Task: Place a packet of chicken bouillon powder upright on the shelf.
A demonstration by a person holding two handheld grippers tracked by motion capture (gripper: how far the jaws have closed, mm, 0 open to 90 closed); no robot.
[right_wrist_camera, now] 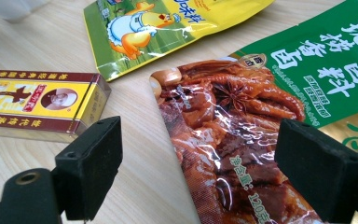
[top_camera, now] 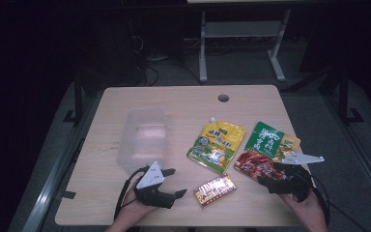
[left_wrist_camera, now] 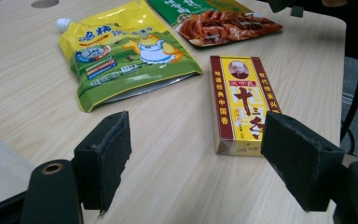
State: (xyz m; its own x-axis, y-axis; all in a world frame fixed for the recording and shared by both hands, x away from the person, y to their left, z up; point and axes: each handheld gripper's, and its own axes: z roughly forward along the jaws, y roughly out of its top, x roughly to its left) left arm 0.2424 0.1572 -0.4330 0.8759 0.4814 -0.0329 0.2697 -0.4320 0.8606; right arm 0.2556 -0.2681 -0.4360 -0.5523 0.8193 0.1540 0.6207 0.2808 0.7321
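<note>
Nothing gripped yet. Left gripper (left_wrist_camera: 196, 158) jaws gape empty, box (left_wrist_camera: 240, 102) just ahead; right gripper (right_wrist_camera: 198, 172) jaws open over the meat packet (right_wrist_camera: 233, 154).

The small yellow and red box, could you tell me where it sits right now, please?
In the high view the yellow and red box lies near the table's front edge, between the two tools, just below the yellow spouted pouch.

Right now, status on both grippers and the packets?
Left gripper open, short of the yellow box. Right gripper open over the green-and-red packet, not gripping. Yellow spout pouch lies between, untouched.
</note>
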